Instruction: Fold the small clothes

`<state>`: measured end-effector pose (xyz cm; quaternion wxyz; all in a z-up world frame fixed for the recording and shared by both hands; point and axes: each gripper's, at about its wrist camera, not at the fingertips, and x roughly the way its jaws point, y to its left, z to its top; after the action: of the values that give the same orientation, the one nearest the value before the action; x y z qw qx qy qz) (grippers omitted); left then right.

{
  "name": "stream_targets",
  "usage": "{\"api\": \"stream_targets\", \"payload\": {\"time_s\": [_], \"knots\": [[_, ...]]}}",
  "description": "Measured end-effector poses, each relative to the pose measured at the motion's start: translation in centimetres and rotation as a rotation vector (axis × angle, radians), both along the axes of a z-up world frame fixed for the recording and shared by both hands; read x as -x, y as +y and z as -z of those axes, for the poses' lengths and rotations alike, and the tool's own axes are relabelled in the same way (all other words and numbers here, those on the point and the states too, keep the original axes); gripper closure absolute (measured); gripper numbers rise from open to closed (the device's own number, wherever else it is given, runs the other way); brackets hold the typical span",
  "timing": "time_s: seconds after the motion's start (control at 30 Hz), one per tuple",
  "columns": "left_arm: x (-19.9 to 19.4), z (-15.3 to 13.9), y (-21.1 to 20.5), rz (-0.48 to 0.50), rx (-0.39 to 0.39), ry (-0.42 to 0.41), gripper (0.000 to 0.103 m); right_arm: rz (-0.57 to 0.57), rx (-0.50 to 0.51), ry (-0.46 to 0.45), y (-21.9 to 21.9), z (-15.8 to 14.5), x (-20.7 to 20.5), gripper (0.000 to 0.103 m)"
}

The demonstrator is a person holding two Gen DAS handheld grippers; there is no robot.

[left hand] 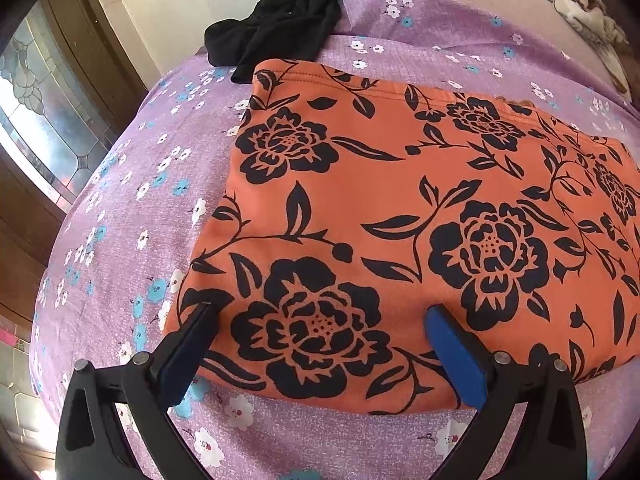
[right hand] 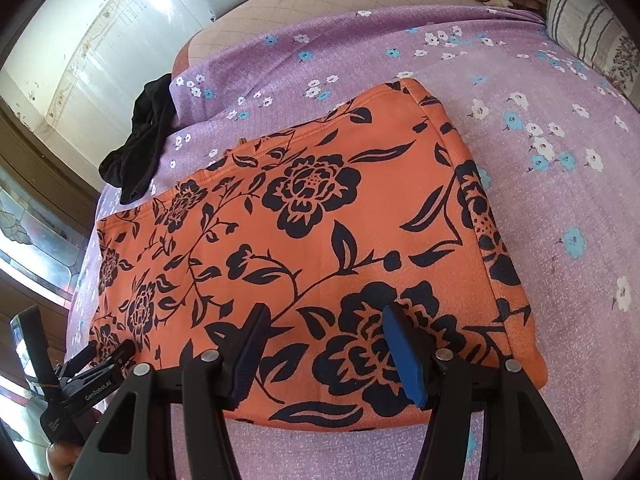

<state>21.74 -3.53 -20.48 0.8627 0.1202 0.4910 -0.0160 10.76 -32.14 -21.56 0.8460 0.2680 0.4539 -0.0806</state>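
We are working on a bed, and its lilac bedsheet (left hand: 120,264) with small white and blue flowers is the largest thing in view; it serves as a soft, wide surface for folding. At its far right lies a striped pillow (right hand: 584,28), well apart from the work.

On the sheet, close to the near edge, lies the orange floral garment (left hand: 380,200), printed with large black roses. It lies flat as a tidy rectangle with a stitched hem along the far side and a doubled edge at the right, so we judge it already folded at least once; what kind of garment it is we cannot tell from this shape. It sits squarely before us, probably so both tools can reach its near edge together.

Beyond its far left corner, a crumpled black garment (left hand: 276,24) lies at the bed's edge, just touching or just beside the orange one, seemingly waiting its turn.

Our left gripper (left hand: 320,316) hangs over the near left corner of the orange garment, jaws spread wide with nothing pinched between them. Our right gripper (right hand: 324,320) hangs over the near right part, jaws about half spread and likewise empty. Both point steeply down, placed to take the near edge for a further fold.
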Motion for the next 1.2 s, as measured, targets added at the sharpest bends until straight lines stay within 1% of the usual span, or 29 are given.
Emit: {"api": "stream_targets", "payload": {"time_s": [0.43,0.67,0.83,0.93,1.03,1.2], "knots": [[0.6,-0.1,-0.3,0.025,-0.013,-0.011,0.000,-0.007,0.013,0.002,0.2,0.0,0.0,0.041],[0.6,-0.7,-0.5,0.033,-0.011,-0.027,0.000,0.005,-0.008,-0.001,0.0,-0.1,0.0,0.041],[0.5,-1.2,-0.6,0.032,-0.005,-0.045,0.000,0.009,-0.036,-0.039,-0.3,-0.9,0.2,0.041],[0.4,-1.5,-0.6,0.028,0.000,-0.052,0.000,0.001,-0.005,-0.085,0.1,-1.9,0.3,0.041],[0.4,-1.5,-0.5,0.029,-0.001,-0.054,0.000,-0.002,0.000,-0.131,0.3,-2.9,0.5,0.041],[0.2,-1.2,-0.7,0.031,-0.006,-0.052,0.000,-0.002,-0.023,-0.141,0.2,-3.1,0.3,0.041]]}}
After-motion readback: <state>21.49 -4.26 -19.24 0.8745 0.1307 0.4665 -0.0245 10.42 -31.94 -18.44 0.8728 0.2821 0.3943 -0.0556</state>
